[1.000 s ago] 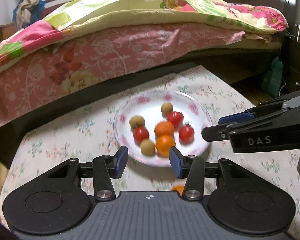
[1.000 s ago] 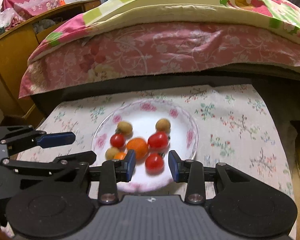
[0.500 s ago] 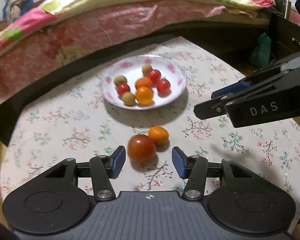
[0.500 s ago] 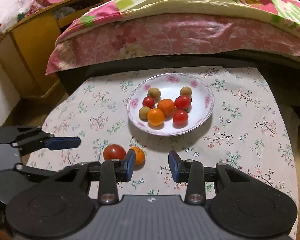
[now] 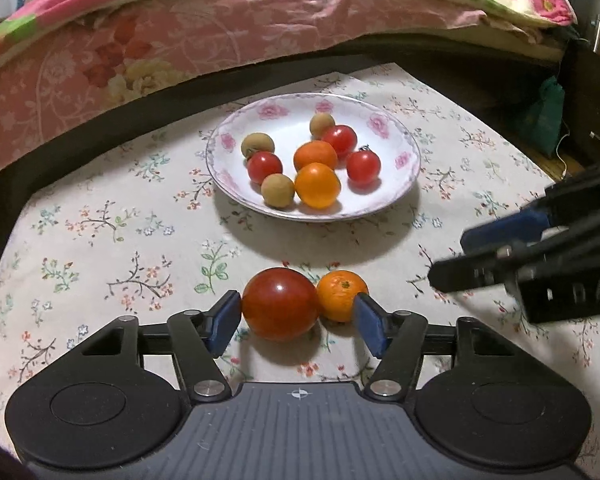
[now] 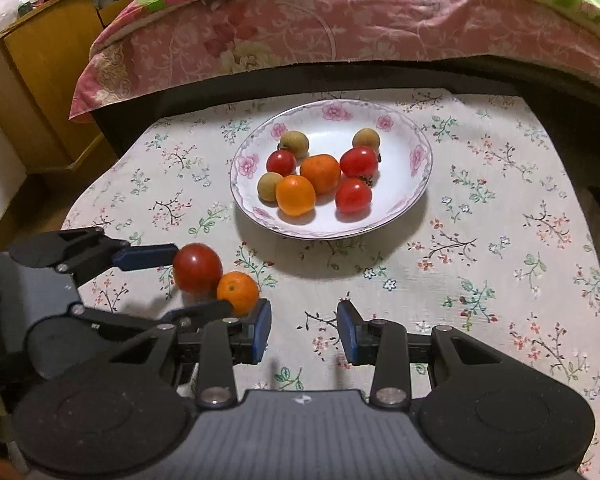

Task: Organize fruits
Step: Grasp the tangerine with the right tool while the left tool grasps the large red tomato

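Floral tablecloth (image 5: 100, 240) carries a white rose-rimmed plate (image 5: 396, 184) of small fruit; nearer, a big round red tomato (image 5: 280, 304) touches a small orange tangerine (image 5: 342, 294), the pair's long axis running left-right. Left gripper (image 5: 296, 322) jaws are opening, flanking both fruits, grip unclear. Only the right wrist view shows the wooden cabinet (image 6: 40, 80) and the right gripper (image 6: 304, 332), gap narrow, empty.
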Tool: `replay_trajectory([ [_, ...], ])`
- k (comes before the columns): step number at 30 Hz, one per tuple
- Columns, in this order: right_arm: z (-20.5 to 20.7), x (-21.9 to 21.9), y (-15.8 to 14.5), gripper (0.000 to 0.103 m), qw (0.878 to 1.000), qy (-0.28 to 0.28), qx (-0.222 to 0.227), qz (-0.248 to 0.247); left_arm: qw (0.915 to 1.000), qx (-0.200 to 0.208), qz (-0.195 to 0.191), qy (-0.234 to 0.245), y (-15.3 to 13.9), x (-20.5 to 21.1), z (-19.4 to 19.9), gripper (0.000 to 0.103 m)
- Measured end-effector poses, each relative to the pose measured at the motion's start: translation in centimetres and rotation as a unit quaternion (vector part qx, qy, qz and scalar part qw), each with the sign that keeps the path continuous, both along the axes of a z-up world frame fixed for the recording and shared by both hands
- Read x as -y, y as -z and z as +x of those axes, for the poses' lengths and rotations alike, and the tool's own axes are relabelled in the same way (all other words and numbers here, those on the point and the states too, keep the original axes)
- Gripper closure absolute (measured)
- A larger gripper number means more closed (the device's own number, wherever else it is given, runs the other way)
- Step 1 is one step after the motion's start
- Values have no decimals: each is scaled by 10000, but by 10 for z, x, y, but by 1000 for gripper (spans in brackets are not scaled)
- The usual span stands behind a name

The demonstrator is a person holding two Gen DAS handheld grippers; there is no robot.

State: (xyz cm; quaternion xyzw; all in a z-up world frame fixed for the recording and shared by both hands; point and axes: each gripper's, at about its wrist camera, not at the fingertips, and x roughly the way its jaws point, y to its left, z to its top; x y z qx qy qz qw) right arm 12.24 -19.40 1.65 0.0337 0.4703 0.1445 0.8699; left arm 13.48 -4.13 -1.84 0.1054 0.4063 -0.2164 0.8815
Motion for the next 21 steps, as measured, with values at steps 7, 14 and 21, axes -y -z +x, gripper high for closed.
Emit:
replay_trajectory([
  [7,1,-4,6,67,9999,-80,-118,-19,10000,-22,-21,68,-2,-4,1,42],
  [14,1,-9,9,67,9997,-205,-90,-92,9998,-153,70,121,0,-13,-5,44],
  [21,3,-32,16,67,9959,-873,139,-200,9994,-179,227,168,1,-17,-9,46],
])
